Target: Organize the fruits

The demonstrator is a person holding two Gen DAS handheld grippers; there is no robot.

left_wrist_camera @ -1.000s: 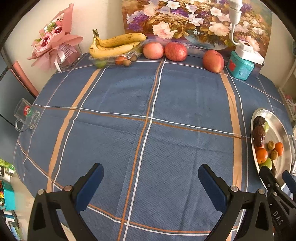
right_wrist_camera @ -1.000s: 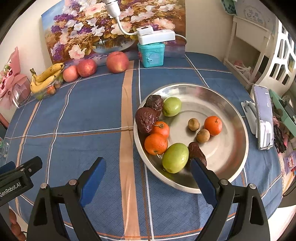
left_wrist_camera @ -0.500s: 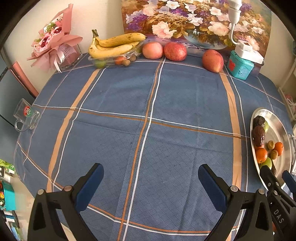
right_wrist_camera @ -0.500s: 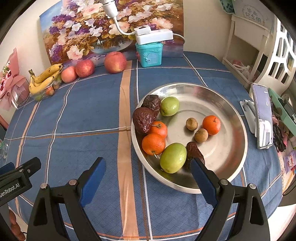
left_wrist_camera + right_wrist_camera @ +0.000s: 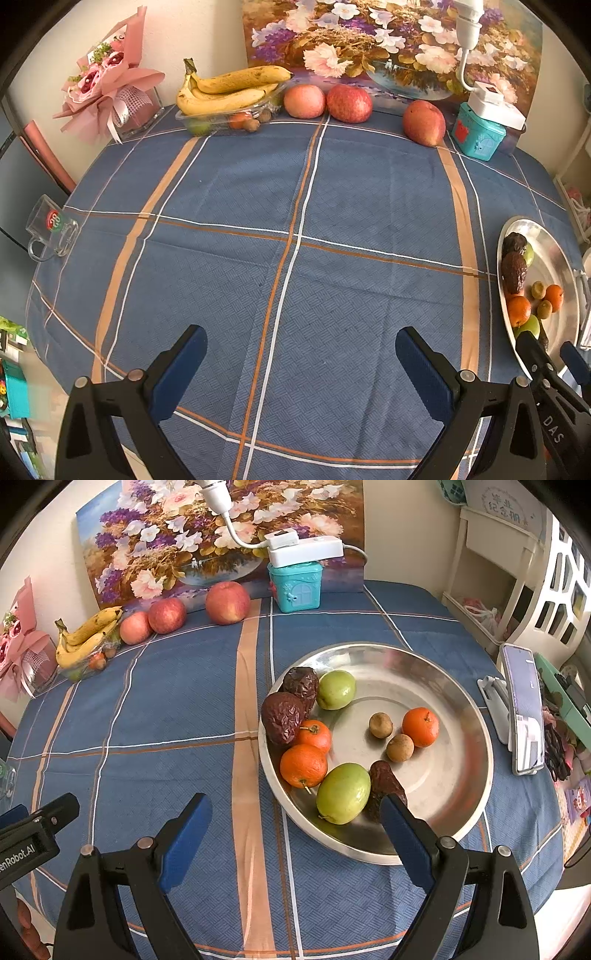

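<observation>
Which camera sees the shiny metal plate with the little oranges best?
The right wrist view. There the whole metal plate sits in the middle, with every fruit in it plain to see, like the nearest orange. The left wrist view catches the plate only squashed at its right edge, partly behind the other gripper.

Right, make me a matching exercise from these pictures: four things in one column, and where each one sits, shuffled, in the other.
Things:
1. yellow bananas
2. white power strip
3. small brown round fruits
4. clear glass mug

Places:
A. on top of the turquoise house-shaped box
B. inside the round steel tray
C. at the left edge of the blue checked tablecloth
D. over the clear plastic container by the wall

Pairs: 1-D, 2-A, 3-B, 4-C
</observation>
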